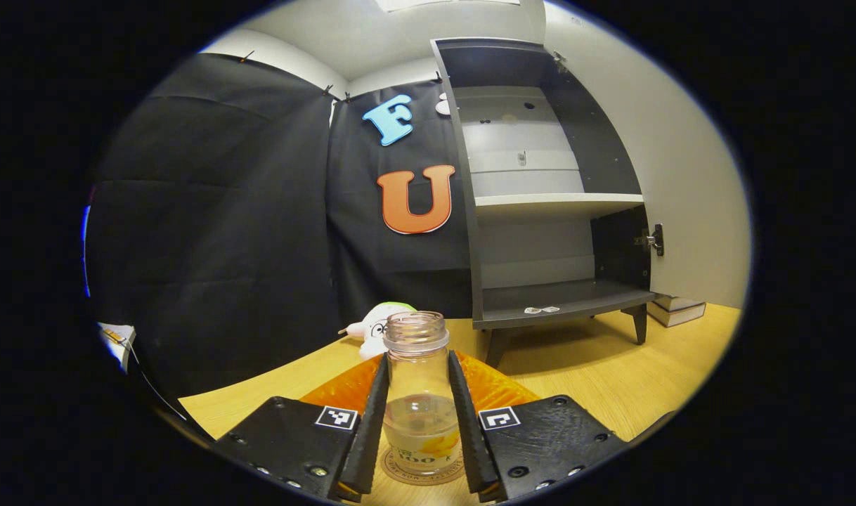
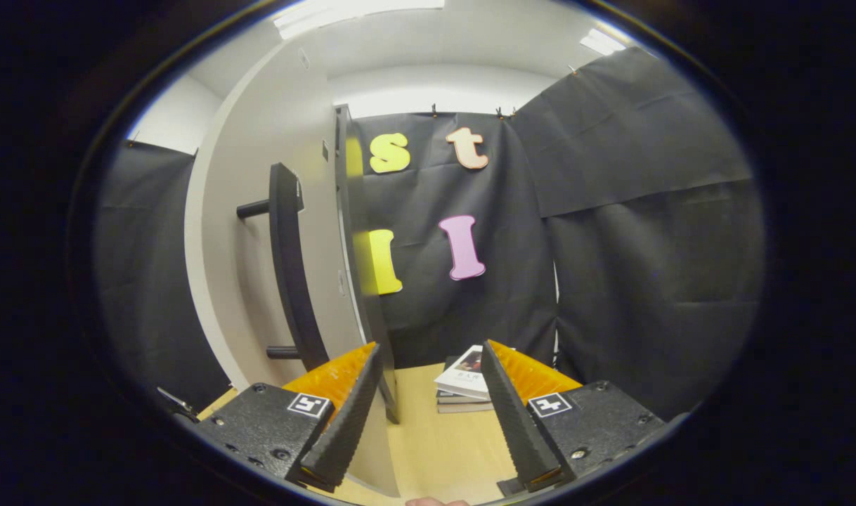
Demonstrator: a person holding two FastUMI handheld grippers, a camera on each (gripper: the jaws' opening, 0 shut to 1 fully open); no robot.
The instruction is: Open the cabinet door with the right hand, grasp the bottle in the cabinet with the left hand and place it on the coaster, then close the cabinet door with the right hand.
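While it stands upright on the round coaster (image 1: 400, 469) on the wooden bench (image 1: 611, 372), the clear glass bottle (image 1: 418, 393) sits between the two fingers of the left tongs (image 1: 418, 422), and both fingers press against its sides. The bottle has no cap on its threaded mouth, and a little clear liquid lies in its lower part. Behind the bottle an orange, crinkled thing (image 1: 495, 386) lies on the bench, and farther back rests a small white plush toy (image 1: 375, 325) with a green top.

Beyond these, the dark grey cabinet (image 1: 540, 211) stands on short legs on the bench with its front open: a pale shelf divides it, the lower compartment holds two small white tags near its front edge, and a metal hinge shows on its right inner wall. A short stack of books (image 1: 674, 310) lies on the bench just beside the cabinet's right leg.

Seen from the right gripper view, the right tongs (image 2: 428, 414) are spread wide apart and hold nothing. The pale cabinet door (image 2: 259, 246) stands open just beside their left finger, with its long dark bar handle (image 2: 291, 274) facing the camera. Past the fingers, the stack of books (image 2: 463, 386) lies on the bench.
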